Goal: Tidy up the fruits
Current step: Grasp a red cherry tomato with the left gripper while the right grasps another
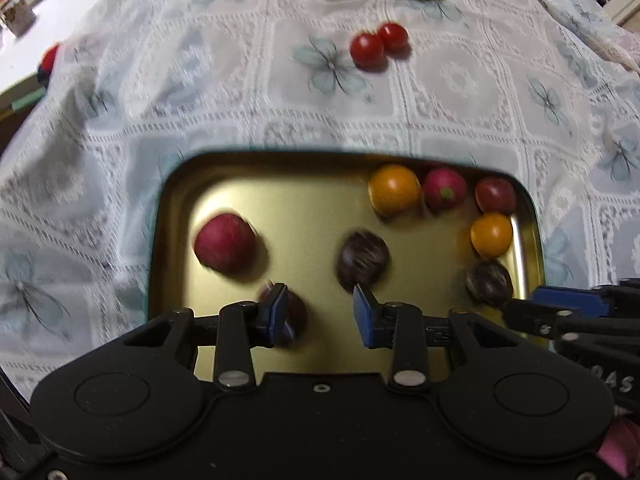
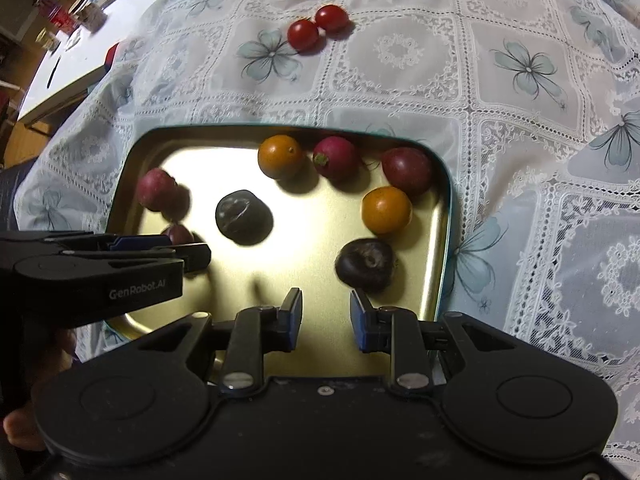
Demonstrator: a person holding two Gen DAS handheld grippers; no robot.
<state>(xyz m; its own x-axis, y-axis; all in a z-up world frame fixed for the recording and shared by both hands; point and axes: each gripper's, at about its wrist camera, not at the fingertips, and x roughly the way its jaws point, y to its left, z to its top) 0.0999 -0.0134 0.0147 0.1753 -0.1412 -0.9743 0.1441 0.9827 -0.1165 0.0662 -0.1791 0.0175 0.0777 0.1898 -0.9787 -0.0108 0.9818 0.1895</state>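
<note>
Both claws over gold tray, fruits mostly gathered, nothing gripped.

My left claw hangs part open and empty above the shallow gold metal tray, a small dark red fruit right behind its left pad. My right claw is also part open and empty, just short of the dark purple round fruit. Fruits bunch in the tray's far right corner, I judge from sorting: orange round fruit, pink radish with its stem end pointing left, long axis roughly across the tray. Two red cherry tomatoes sit touching on the lace tablecloth, well apart from the tray, not yet collected. Round fruits, no clear axis.
</note>
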